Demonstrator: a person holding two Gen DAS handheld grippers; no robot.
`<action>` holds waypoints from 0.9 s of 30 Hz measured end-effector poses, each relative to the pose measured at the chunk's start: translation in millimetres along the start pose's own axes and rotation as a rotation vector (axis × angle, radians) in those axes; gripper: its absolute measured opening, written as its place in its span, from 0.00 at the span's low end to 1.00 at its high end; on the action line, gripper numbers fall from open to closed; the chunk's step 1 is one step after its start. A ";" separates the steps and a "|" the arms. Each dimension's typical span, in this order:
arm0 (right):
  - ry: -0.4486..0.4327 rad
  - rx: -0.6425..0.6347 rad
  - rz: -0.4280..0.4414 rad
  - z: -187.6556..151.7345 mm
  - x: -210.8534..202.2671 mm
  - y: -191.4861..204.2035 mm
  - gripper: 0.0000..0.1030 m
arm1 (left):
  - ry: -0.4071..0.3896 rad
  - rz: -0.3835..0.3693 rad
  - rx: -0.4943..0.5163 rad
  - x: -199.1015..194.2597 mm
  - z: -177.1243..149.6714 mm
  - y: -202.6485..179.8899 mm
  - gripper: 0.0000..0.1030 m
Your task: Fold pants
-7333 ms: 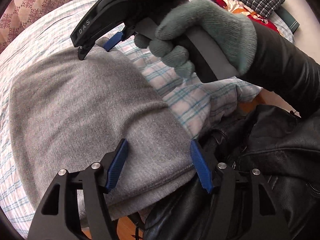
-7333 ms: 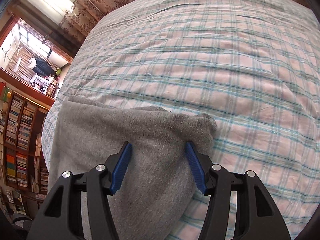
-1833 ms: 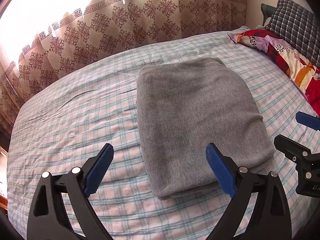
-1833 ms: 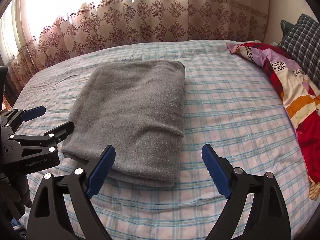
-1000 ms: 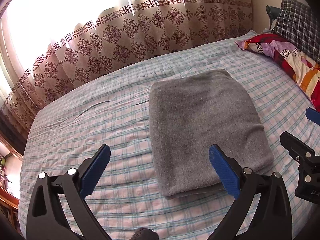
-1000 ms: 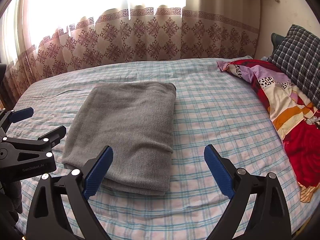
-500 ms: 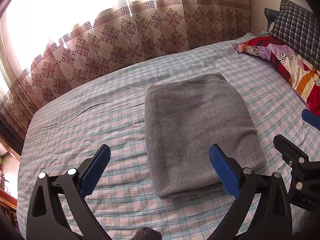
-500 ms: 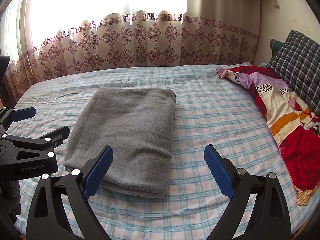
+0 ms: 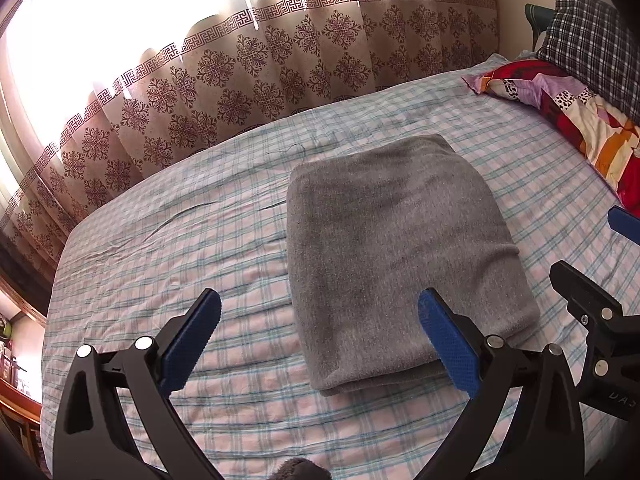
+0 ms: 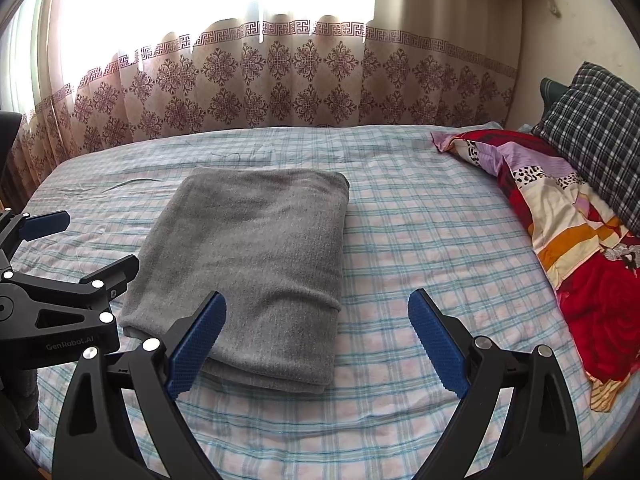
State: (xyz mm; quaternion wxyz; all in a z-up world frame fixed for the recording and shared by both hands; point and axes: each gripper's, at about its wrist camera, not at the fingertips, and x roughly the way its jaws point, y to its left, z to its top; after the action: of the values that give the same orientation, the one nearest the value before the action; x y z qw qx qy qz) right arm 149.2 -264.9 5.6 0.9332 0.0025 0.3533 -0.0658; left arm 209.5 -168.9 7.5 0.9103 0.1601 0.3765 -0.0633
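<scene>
Plaid bedsheet (image 9: 208, 248), pale pink and blue, under everything. Grey pants (image 9: 396, 248) folded into a thick rectangle, lying flat near the middle of the bed, layered edges showing along the near side, long sides running away toward the curtain. Nothing touching the fabric. Left gripper (image 9: 320, 340) held above the near edge of the bed with its jaws spread wide, empty, one blue pad over bare sheet and the other over the near right corner of the pants. Right gripper (image 10: 318, 334) likewise wide open and empty, left pad over the near edge of the pants, right pad over bare sheet. Each gripper partly seen from the other's camera: black frame and blue pad tip at the right edge of the left wrist view, at the left edge of the right wrist view. Farther right, a red, orange and purple patchwork quilt (image 10: 576, 248) bunched along the bed's side, with a dark checked pillow (image 10: 596, 132) behind it. At the far side, patterned beige curtain (image 10: 280, 84) with bright daylight above.
</scene>
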 end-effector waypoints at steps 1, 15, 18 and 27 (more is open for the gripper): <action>0.002 -0.001 -0.003 -0.2 0.3 0.1 0.89 | 0.002 -0.001 0.002 0.4 0.0 -0.4 0.97; 0.022 -0.014 -0.018 -2.4 3.3 2.2 0.89 | 0.017 0.004 0.010 5.4 -1.0 -2.7 0.97; 0.025 -0.017 -0.019 -2.6 3.8 2.8 0.89 | 0.017 0.003 0.010 5.7 -1.2 -2.7 0.97; 0.042 -0.028 -0.036 -3.7 7.3 3.4 0.89 | 0.015 -0.006 0.031 5.8 -4.3 -6.2 0.97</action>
State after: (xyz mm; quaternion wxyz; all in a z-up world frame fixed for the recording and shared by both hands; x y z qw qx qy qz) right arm 152.5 -262.2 -2.2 0.9242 -0.0152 0.3738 -0.0775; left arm 209.3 -173.2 -1.0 0.9046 0.1734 0.3829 -0.0709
